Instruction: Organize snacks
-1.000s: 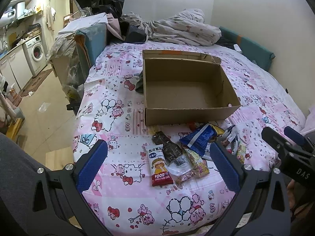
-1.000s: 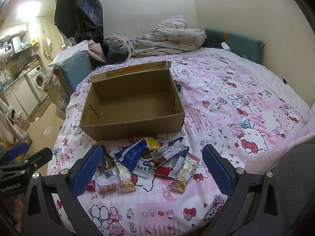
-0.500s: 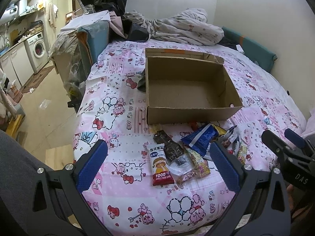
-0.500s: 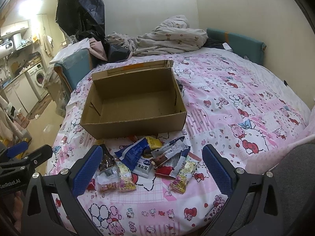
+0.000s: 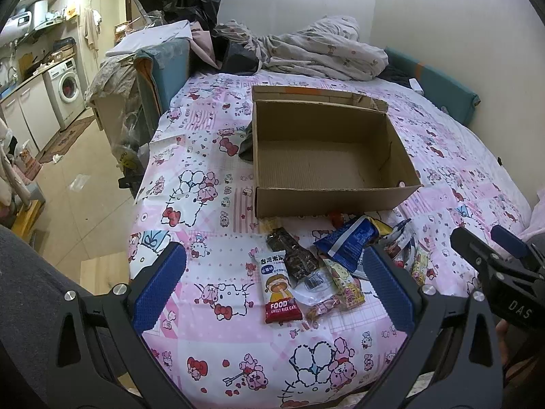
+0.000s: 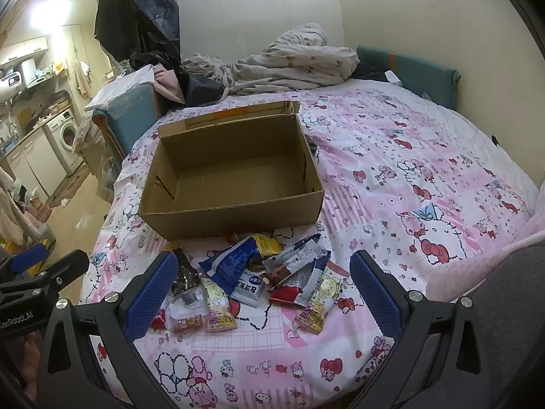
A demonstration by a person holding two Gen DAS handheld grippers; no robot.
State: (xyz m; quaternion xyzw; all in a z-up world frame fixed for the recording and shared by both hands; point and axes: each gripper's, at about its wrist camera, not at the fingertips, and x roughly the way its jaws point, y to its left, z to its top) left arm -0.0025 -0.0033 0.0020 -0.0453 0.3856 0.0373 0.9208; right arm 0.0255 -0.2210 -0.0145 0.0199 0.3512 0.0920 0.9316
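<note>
An open, empty cardboard box (image 5: 327,156) (image 6: 235,173) sits on the pink cartoon bedsheet. In front of its near wall lies a heap of several snack packets: a red-bottomed rice cake packet (image 5: 277,286), a dark bar (image 5: 294,255) (image 6: 185,277), a blue packet (image 5: 347,243) (image 6: 233,266), a yellow packet (image 6: 269,243) and a green-and-yellow one (image 6: 322,294). My left gripper (image 5: 272,284) hovers open over the left of the heap. My right gripper (image 6: 264,289) hangs open over the heap's middle. Neither holds anything.
A crumpled blanket (image 5: 320,51) and dark clothes lie at the bed's far end by a teal headboard cushion (image 6: 408,68). The bed's left edge drops to a floor with a washing machine (image 5: 66,90). A dark object (image 5: 245,143) lies beside the box's left wall.
Both views have eased slightly: the box and snacks have drifted a little in the frames. Both grippers stay open and nothing has been picked up.
</note>
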